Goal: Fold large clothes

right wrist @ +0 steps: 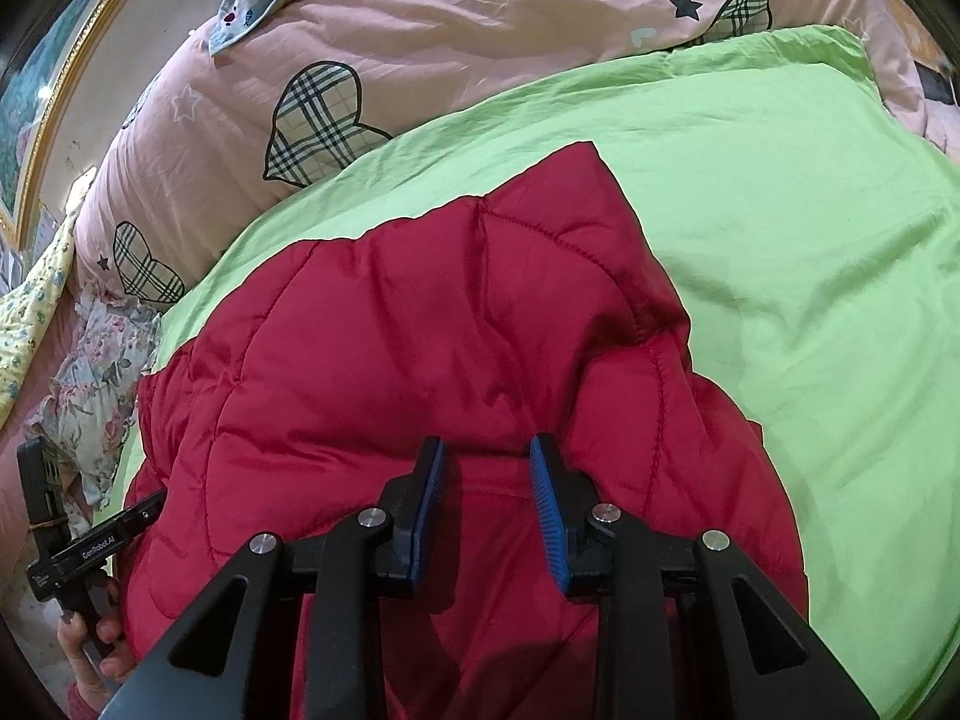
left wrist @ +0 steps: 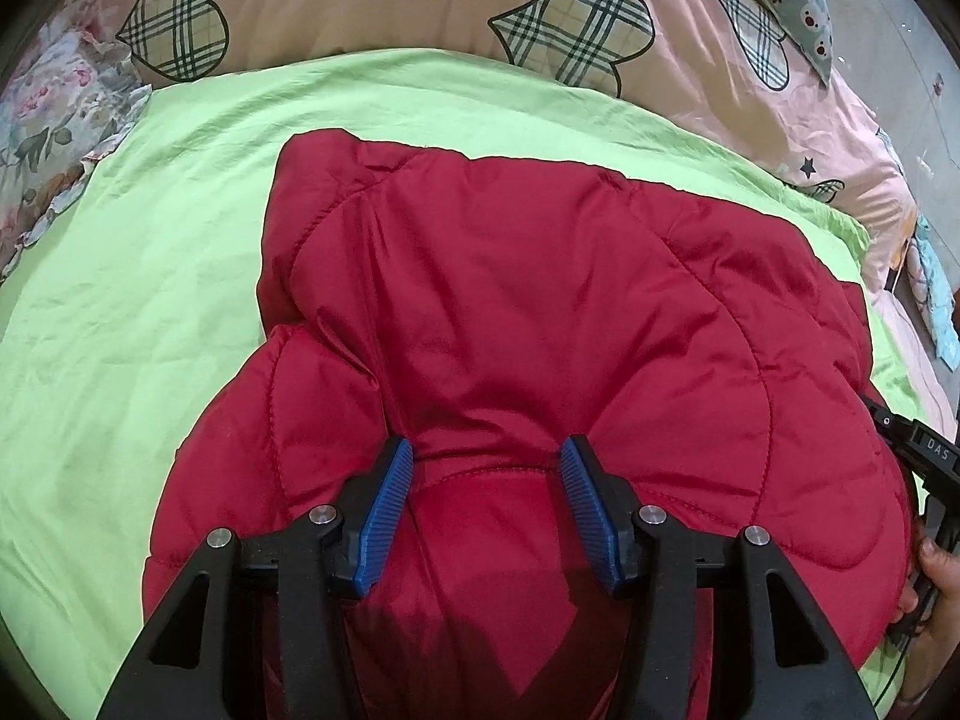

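A red quilted jacket [left wrist: 510,312] lies folded in a puffy bundle on a light green sheet [left wrist: 120,300]. It also shows in the right wrist view [right wrist: 420,348]. My left gripper [left wrist: 486,450] is open, its blue pads [left wrist: 390,510] wide apart around a raised fold at the jacket's near edge. My right gripper [right wrist: 486,447] is open too, its blue pads [right wrist: 549,510] either side of a fold at the jacket's near edge. Neither pad pair presses the fabric closed. The jacket's underside and sleeves are hidden.
A pink quilt with plaid hearts [left wrist: 570,24] bunches behind the green sheet [right wrist: 810,240]. Floral fabric [left wrist: 42,138] lies at the left. The other gripper's body and hand [left wrist: 924,480] show at the right edge, and in the right wrist view [right wrist: 78,558] at the left.
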`<state>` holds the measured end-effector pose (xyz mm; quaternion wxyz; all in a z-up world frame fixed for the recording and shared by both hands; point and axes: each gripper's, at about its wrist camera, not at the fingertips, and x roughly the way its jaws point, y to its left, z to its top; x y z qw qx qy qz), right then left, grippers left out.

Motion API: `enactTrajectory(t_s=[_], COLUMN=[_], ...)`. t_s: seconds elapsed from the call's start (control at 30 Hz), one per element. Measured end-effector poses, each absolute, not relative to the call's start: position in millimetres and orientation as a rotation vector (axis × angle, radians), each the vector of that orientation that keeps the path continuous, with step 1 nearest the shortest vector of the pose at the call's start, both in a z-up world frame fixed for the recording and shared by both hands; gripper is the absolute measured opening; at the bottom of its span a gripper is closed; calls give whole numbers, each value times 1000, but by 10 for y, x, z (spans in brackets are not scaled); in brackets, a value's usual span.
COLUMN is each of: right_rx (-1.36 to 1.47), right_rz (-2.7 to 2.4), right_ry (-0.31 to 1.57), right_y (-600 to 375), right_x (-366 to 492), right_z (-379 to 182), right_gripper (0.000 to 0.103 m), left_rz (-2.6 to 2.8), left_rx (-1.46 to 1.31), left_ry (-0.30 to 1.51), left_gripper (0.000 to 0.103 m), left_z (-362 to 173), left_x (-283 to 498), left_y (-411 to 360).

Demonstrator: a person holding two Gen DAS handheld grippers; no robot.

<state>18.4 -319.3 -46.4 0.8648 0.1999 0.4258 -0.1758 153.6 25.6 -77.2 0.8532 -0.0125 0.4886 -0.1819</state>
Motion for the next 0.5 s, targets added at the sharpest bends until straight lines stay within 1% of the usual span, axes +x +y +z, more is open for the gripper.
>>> enactTrajectory(t_s=[0.13, 0.2, 0.3, 0.33, 0.37, 0.43, 0.5], right_rx=[427, 423, 409, 404, 398, 368, 348], right_rz=[-372, -378, -390, -396, -399, -412, -414], right_ry=[906, 915, 926, 927, 927, 925, 922], right_y=[-3189, -3183, -3154, -3136, -3118, -3041, -2945], right_x=[176, 176, 146, 127, 111, 66, 8], right_z=[-449, -417, -367, -341, -317, -241, -157], right_gripper=[29, 29, 29, 30, 32, 34, 41], left_rz=[-346, -314, -274, -250, -234, -205, -185], left_rx=[-14, 4, 26, 49, 68, 124, 158], left_ry=[1024, 1015, 993, 975, 960, 931, 926], left_gripper=[51, 54, 64, 69, 72, 76, 77], left_z=[-588, -463, -316, -253, -210, -157, -161], left_x=[1384, 1260, 1053, 952, 880, 723, 626], left_y=[252, 244, 225, 217, 214, 151, 108])
